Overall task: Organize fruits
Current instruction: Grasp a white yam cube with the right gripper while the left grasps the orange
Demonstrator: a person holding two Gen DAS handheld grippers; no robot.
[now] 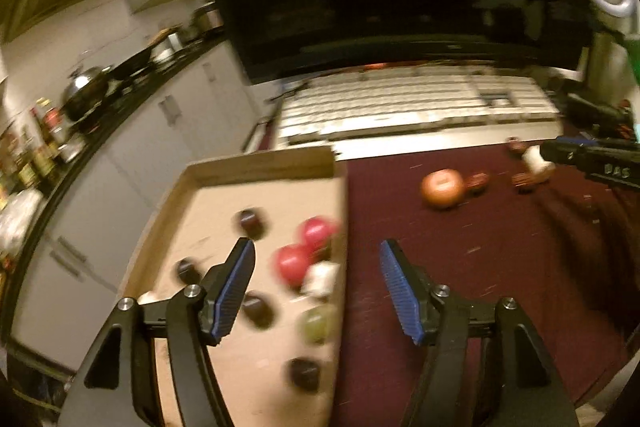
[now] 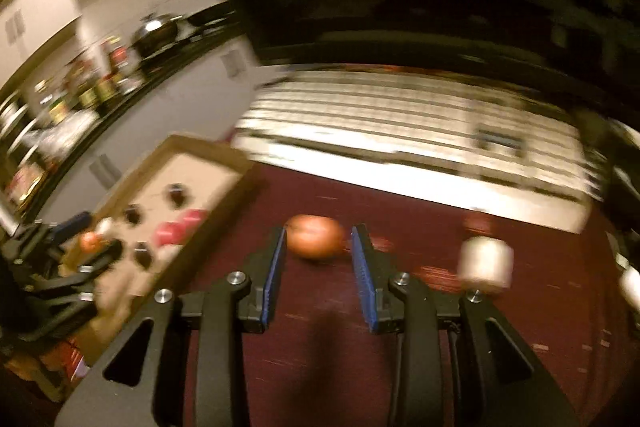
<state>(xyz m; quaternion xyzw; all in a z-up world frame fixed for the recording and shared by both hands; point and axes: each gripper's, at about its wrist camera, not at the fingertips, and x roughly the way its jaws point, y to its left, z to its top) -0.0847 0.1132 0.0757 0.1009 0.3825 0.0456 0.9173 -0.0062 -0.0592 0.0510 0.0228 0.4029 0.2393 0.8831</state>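
The orange fruit [image 2: 316,237], mid-frame, is framed by the right gripper [image 2: 318,267] (fingers spread, nothing held); squeezing is needed next, then the box [image 2: 208,147].

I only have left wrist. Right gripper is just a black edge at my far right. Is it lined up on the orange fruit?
Observer: Yes. On right wrist the orange fruit lies just past the right gripper fingertips, centred in the gap.
Operator: Jaws open?
Observer: Open, wider than the fruit, not touching it.
Operator: Anything beside it on that side?
Observer: A white cylinder on the mat, right of the gripper, apart from the fruit.
Operator: Can you see my gripper?
Observer: Yes, the left gripper is at the box, far left of that view.
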